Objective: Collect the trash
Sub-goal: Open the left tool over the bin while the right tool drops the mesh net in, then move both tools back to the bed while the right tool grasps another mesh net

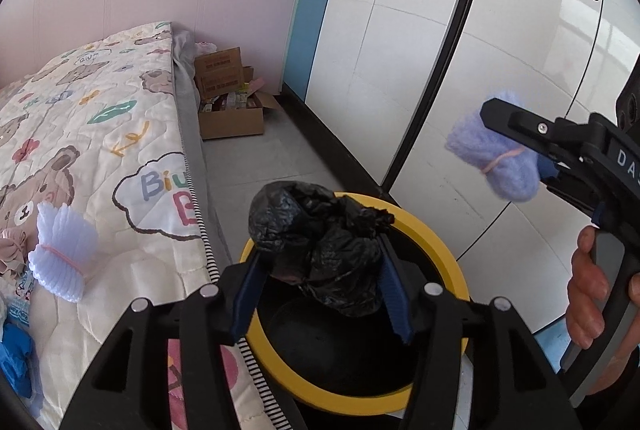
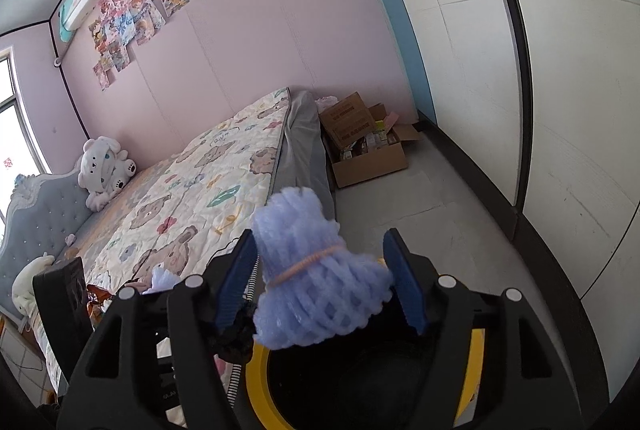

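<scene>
Both grippers spread, releasing: left gripper (image 1: 320,294) around crumpled black plastic bag (image 1: 320,246), right gripper (image 2: 320,282) around lilac foam-net bundle (image 2: 312,282), above yellow-rimmed black bin (image 1: 448,242). Risk: light bundle drifting past rim onto floor.

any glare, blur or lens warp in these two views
Left wrist view: fisheye bends the white wardrobe doors into curves, with window glare reflected at upper right; the purple foam net looks soft and blurred. Right wrist view: the window at far left is blown out, the wall seams bow, and the foam net is slightly smeared. Dark vignette rings both.
</scene>
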Available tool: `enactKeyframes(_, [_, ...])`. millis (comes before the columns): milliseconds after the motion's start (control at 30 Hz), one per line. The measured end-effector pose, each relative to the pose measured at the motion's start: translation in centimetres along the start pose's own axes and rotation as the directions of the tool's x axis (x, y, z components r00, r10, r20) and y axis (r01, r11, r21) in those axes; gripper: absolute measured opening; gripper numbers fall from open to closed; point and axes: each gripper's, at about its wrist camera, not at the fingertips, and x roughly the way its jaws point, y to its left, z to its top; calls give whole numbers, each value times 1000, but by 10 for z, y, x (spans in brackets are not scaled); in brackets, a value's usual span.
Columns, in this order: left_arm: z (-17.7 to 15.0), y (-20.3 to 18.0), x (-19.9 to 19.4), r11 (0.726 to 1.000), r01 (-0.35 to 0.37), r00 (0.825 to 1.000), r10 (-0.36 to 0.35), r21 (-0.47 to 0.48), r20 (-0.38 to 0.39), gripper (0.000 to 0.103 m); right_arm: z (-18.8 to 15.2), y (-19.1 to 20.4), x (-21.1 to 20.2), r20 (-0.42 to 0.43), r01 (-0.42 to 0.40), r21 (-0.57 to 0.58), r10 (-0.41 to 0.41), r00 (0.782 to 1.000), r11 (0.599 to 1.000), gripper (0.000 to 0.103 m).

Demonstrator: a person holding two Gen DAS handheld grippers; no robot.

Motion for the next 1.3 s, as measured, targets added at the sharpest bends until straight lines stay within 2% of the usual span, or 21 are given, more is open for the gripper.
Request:
enactKeyframes(133, [1,-1,-7,1000,-4,1000,4,-8,16,74,3,-3,-12,28,16,12,-16,999,1000,69])
enactKeyframes(333, [4,1,-28,999,-44,997,45,-12,66,89,6,-3,-34,75,64,7,-64,995,998,74])
enactKeyframes(633, [5,17,-60,994,-91,992,95,-57,77,92,-1,7,-56,76,70,0,-69,995,998,77])
enactKeyframes(933, [1,42,-95,984,-146,983,157,-103,98,93,-3,39,-63,60,34,-35,-32,998,999,80])
enactKeyframes(1300, [-3,99,-149,949,-273,946,295,-160,136,95,-5,105,-53,34,-29,-123,34,999,992,87])
